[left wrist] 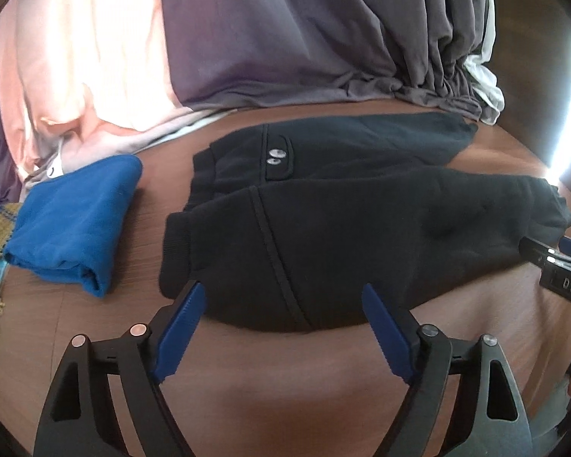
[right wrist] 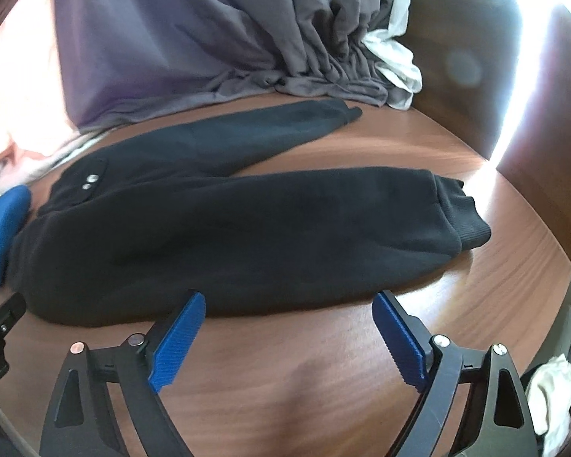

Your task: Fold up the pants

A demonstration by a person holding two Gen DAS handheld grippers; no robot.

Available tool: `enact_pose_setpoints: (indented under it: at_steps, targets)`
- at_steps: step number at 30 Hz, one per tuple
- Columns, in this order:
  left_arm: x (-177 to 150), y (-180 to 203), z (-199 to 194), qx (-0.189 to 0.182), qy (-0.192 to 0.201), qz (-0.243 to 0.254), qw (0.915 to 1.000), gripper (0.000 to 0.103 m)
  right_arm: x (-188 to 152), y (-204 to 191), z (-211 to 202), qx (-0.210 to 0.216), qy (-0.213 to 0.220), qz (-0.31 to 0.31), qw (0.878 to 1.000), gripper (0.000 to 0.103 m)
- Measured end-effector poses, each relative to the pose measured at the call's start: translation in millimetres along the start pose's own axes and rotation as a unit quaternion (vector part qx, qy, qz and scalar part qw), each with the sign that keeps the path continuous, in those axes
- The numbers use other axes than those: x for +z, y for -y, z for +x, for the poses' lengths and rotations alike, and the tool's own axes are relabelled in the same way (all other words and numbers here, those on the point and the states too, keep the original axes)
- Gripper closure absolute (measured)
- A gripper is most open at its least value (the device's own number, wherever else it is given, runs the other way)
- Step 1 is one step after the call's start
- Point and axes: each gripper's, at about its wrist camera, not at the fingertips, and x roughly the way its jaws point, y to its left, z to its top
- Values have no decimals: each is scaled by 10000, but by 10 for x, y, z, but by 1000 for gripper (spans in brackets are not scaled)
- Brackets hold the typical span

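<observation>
While both grippers, L point(left wrist: 281, 297) & R point(right wrist: 289, 304), gape wide, black pants point(right wrist: 217, 236) lie just ahead.

The black left gripper with blue ribbed pads point(left wrist: 283, 297) fills its frame's bottom, jaws spread wide. The matching black right gripper point(right wrist: 289, 304) does likewise, holding nothing.

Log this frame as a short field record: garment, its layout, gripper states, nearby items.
garment: black pants
layout: flat on the wooden table, legs spread apart, not yet folded
left gripper: jaws open, at the pants' near edge, holding nothing
right gripper: jaws open, holding nothing
nearby: folded blue cloth beside the waistband; grey curtain behind
</observation>
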Motion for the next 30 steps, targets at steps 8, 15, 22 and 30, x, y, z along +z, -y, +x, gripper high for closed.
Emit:
enact_pose_setpoints:
  at_steps: [8, 15, 22, 30]
  targets:
    - [2, 21, 233, -64, -210, 60, 9997, 19, 76, 40, 243, -275, -97, 63, 9996, 19]
    - [2, 48, 390, -157, -324, 120, 9993, 27, 119, -69, 358, -372, -162, -337, 9986, 24]
    - [7, 94, 399, -341, -332, 211, 9986, 61, 169, -60, 387, -52, -347, -211, 9992, 44]
    - [53, 73, 335, -302, -308, 351, 9985, 89, 158, -78, 361, 69, -337, -454, 9984, 94]
